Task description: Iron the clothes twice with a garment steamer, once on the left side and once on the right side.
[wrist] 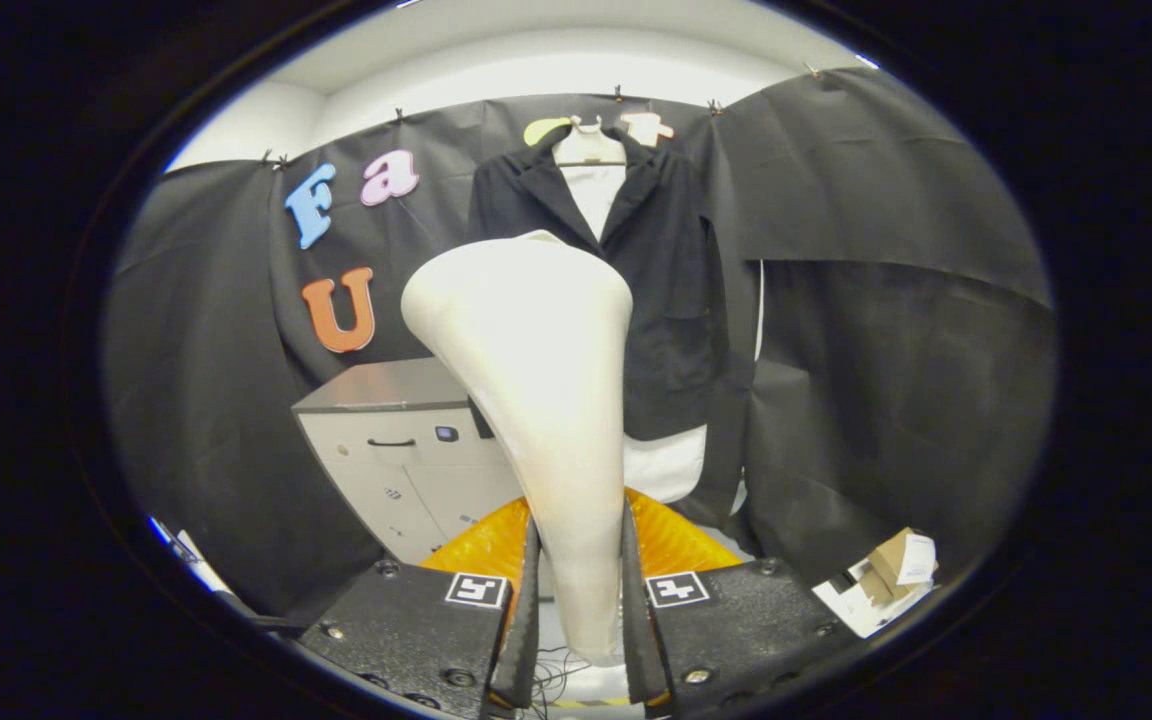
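The garment steamer [536,400] stands upright between my fingers, its narrow handle pinched at the bottom and its wide cream head flaring up ahead of me. My gripper [580,610] is closed on that handle, both fingers pressing its sides. Beyond the head hangs the black jacket [666,300] on a hanger against the booth's wall, over something white that shows at the collar and below the hem. The steamer looks apart from the cloth, so I judge neither the left nor the right pass is under way. To the jacket's left stands a grey drawer cabinet [386,440]; a small cardboard box [896,565] lies lower to the right. My worry is the smooth tapered handle: if I tilt hard, it may slip or twist in the grip. The head also hides much of the jacket, so I could misjudge the contact.
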A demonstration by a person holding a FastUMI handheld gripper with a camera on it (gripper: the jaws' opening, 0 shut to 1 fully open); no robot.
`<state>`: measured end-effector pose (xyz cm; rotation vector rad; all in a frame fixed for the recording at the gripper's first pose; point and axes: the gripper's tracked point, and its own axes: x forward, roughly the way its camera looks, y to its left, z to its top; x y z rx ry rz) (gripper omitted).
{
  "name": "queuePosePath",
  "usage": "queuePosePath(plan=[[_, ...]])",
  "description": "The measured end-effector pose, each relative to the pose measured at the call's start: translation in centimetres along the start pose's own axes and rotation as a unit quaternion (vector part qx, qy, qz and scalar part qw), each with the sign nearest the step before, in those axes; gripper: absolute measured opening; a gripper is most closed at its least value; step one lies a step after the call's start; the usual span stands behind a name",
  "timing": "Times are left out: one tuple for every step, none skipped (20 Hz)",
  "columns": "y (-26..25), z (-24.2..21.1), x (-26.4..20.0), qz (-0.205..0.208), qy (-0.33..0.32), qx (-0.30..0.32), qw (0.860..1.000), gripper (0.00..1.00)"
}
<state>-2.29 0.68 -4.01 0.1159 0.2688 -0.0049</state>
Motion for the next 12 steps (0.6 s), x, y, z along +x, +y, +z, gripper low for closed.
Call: queuePosePath(plan=[[0.3, 0.0, -0.6, 0.002, -0.003, -0.004, 1.0, 0.37], [0.6, -0.2, -1.2, 0.004, -0.007, -0.003, 1.0, 0.37], [1.1, -0.4, -1.9, 0.007, -0.011, -0.003, 1.0, 0.37], [1.4, -0.6, -2.5, 0.01, -0.014, -0.005, 1.0, 0.37], [1.7, -0.8, -3.1, 0.011, -0.019, -0.008, 1.0, 0.37], [1.9, -1.3, -3.7, 0.015, -0.022, -0.013, 1.0, 0.37], [2.1, -1.7, -4.2, 0.019, -0.023, -0.015, 0.999, 0.37], [2.2, -2.0, -4.6, 0.02, -0.025, -0.013, 0.999, 0.37], [2.4, -2.3, -4.9, 0.021, -0.025, -0.015, 0.999, 0.37], [2.5, -2.5, -5.1, 0.023, -0.026, -0.017, 0.999, 0.37], [2.5, -2.7, -5.3, 0.025, -0.026, -0.017, 0.999, 0.37], [2.6, -2.9, -5.4, 0.026, -0.025, -0.016, 0.999, 0.37]])
